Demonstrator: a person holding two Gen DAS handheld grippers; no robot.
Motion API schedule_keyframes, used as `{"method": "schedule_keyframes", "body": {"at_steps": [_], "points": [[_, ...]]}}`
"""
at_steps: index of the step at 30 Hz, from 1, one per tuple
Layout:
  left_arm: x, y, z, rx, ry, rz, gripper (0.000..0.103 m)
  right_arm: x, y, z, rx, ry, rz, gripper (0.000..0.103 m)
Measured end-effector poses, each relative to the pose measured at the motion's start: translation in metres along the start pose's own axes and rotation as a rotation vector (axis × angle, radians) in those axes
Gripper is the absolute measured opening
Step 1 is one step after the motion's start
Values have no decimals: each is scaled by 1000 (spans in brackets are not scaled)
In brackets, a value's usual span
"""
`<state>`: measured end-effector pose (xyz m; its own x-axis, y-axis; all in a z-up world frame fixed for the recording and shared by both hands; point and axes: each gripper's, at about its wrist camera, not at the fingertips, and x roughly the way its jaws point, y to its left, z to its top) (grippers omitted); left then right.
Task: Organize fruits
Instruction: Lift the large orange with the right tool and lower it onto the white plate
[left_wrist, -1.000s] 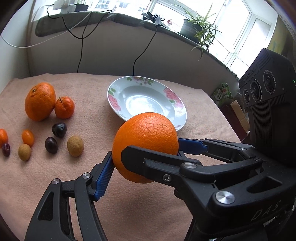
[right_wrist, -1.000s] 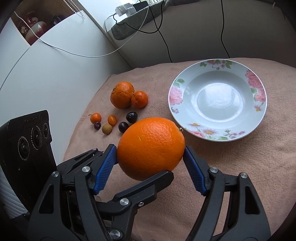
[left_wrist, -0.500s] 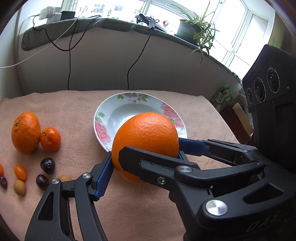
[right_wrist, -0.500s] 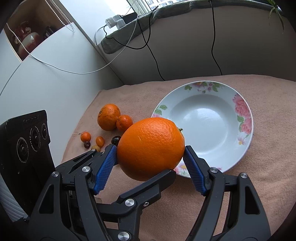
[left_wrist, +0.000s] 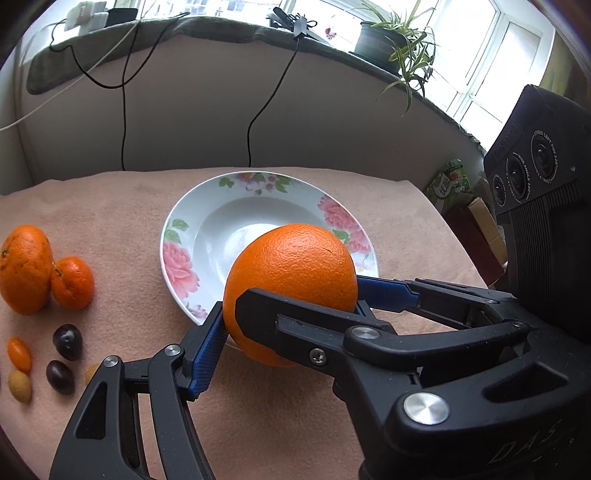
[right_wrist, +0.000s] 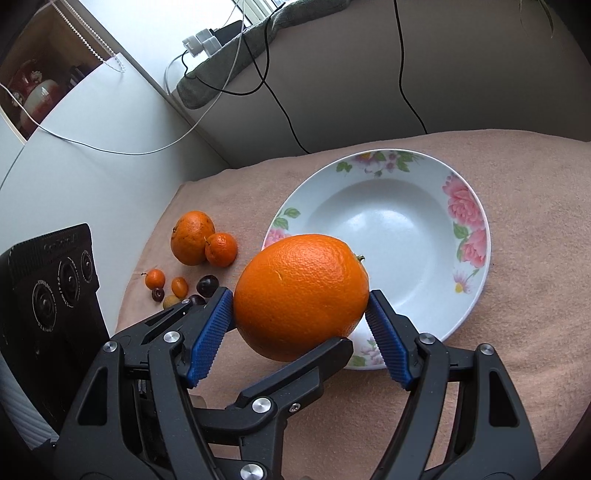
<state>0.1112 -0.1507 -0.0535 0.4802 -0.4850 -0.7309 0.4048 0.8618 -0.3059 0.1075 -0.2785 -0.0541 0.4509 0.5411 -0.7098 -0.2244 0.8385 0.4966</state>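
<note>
Both tongs (right_wrist: 299, 314) tilted down, clamping orange (right_wrist: 301, 295).

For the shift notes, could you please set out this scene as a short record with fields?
held item: large orange, clamped from both sides and clear of the cloth
left gripper: shut on the large orange
right gripper: shut on the large orange
plate: flowered, nothing in it, just beyond the orange
cloth: pink, covers the table
fruit on the cloth: two smaller oranges touching, small orange and dark fruits near them
sill: potted plant, cables
</note>
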Motion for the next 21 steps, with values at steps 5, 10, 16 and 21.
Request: {"method": "schedule_keyframes", "body": {"at_steps": [5, 10, 16, 21], "points": [[1, 0, 0, 5, 1, 10, 67, 3, 0, 2, 6, 5, 7, 77], [3, -1, 0, 8, 3, 13, 67, 3, 0, 2, 10, 8, 9, 77], [6, -1, 1, 14, 10, 25, 67, 4, -2, -1, 16, -1, -3, 77], [2, -2, 0, 23, -11, 49, 67, -4, 5, -1, -15, -48, -68, 79]]}}
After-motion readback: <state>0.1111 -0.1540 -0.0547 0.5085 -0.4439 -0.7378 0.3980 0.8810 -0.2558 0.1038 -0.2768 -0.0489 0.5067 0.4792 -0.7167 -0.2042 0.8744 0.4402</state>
